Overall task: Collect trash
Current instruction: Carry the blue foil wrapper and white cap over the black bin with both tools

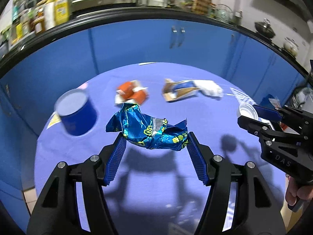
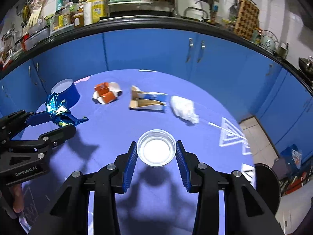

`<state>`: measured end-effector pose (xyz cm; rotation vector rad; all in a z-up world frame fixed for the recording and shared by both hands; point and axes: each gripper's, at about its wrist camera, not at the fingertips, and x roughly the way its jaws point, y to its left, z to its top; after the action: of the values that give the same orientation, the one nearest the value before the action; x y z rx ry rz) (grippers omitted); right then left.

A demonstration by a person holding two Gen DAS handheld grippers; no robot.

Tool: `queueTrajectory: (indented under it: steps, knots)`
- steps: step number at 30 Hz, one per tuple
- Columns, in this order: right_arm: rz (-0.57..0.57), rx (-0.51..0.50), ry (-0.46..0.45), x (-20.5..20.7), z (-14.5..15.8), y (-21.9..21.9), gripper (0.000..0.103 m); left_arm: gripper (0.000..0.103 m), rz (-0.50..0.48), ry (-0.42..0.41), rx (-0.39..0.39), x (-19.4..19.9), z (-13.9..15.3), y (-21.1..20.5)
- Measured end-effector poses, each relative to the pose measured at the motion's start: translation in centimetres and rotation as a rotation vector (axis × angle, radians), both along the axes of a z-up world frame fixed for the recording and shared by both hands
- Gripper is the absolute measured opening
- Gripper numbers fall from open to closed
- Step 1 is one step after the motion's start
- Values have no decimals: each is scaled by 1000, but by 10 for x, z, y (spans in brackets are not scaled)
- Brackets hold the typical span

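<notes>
Blue shiny wrapper [image 1: 148,131] is pinched in the left tongs [image 1: 155,140], up off the purple table [image 1: 195,117]. The right tongs [image 2: 156,150] squeeze a small clear cup [image 2: 156,147] from both sides. Each holds one piece, so I think both can go to a bin together.

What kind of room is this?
Most likely a home kitchen. Blue cabinet doors run under a dark counter crowded with jars and a yellow bottle, and a kettle sits at the right end.
</notes>
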<state>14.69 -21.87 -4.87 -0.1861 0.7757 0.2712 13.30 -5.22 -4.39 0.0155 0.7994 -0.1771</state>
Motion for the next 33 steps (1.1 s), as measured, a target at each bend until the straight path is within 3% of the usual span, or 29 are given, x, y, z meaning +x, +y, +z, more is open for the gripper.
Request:
queueTrajectory:
  steps: [33]
  knots:
    - [-300, 74, -73, -35, 15, -192, 39, 64, -343, -80, 83, 20, 27, -217]
